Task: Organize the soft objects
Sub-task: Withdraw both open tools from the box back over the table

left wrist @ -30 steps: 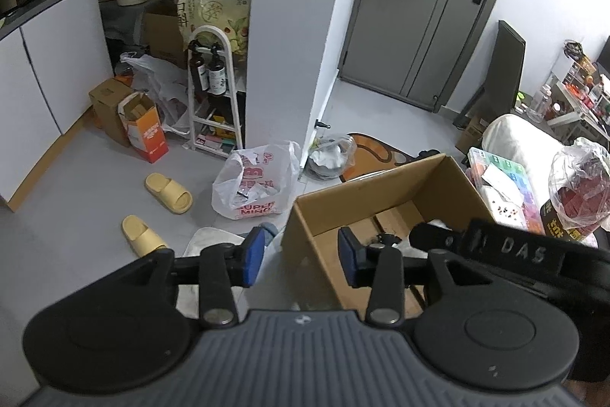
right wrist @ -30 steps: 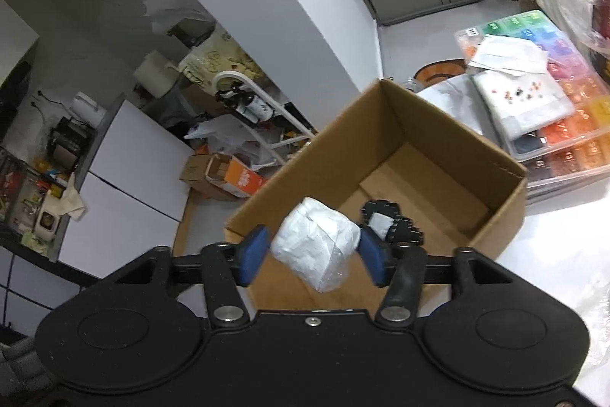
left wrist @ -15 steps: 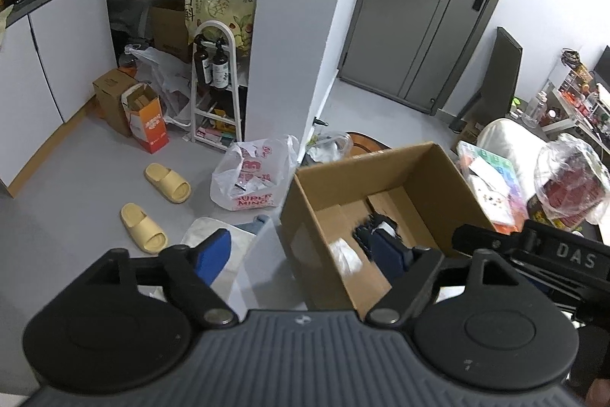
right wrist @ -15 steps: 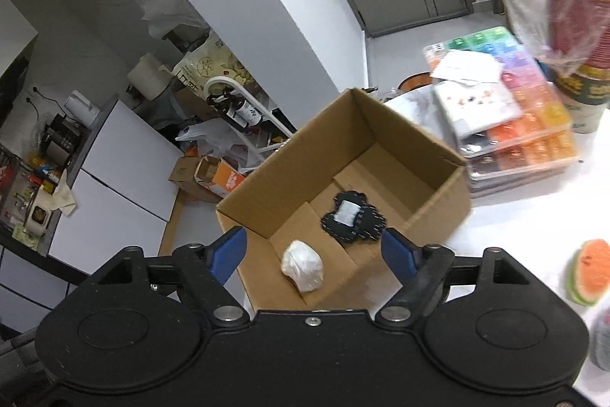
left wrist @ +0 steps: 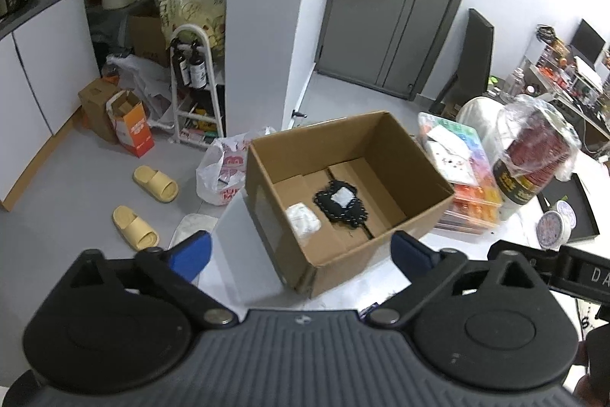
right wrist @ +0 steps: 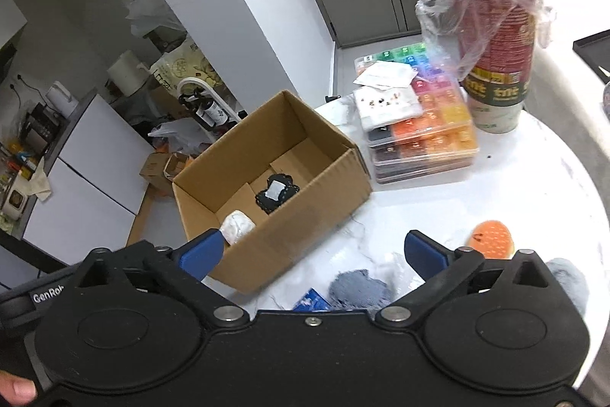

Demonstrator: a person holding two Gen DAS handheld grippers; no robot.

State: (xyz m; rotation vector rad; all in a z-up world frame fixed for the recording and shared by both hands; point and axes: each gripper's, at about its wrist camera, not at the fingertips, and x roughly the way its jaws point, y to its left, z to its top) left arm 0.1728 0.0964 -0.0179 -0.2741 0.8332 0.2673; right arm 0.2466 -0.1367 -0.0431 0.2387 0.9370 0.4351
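Left wrist view: the left gripper (left wrist: 301, 252) has just been opening and stands spread wide and empty before the cardboard box (left wrist: 415, 155) on the white table (left wrist: 343, 287). Inside lie a white bundle (left wrist: 303, 224) and a black pad (left wrist: 341, 203), side by side. The right gripper (right wrist: 312, 252) has also just been opening, nothing between its jaws, with a grey cloth (right wrist: 360, 288) and an orange sponge (right wrist: 492, 239) on the table near it.

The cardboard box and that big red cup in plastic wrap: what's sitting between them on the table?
A stack of clear organizer cases with rainbow-coloured compartments, topped by white packets, sits between the cardboard box and the wrapped cup, clearest in the right wrist view.
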